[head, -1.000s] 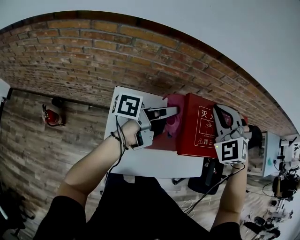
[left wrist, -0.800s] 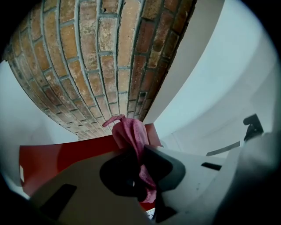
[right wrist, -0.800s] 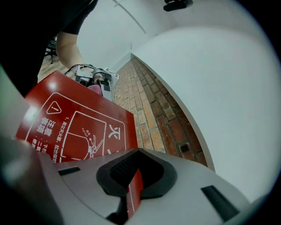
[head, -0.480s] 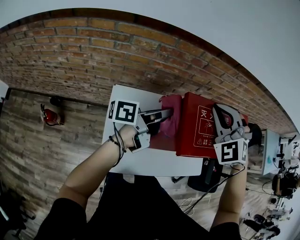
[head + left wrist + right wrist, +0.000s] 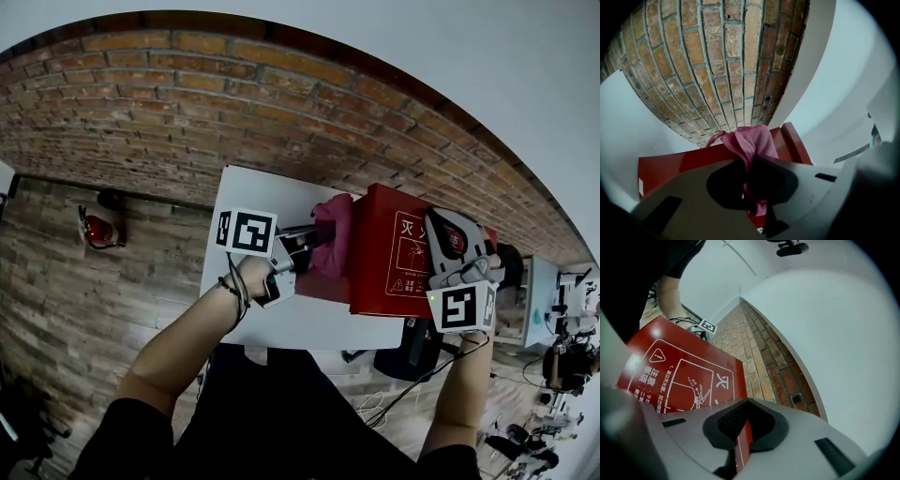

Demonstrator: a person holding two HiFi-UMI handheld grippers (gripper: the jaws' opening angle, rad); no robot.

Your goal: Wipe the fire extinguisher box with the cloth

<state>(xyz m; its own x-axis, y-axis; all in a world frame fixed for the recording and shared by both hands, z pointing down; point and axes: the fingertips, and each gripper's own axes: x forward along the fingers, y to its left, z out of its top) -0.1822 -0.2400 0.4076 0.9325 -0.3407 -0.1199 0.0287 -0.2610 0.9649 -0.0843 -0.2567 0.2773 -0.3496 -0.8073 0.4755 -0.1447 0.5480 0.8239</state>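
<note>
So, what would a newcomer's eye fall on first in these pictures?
The glossy red fire extinguisher box with white print stands out first, on the white table before the brick wall. The left gripper is shut on a crumpled pink cloth against the box's side; the right gripper clamps the box's edge.

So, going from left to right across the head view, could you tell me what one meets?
Fire extinguisher on the floor → left gripper → pink cloth in its jaws → red fire extinguisher box → right gripper, clamped on the box's edge.
</note>
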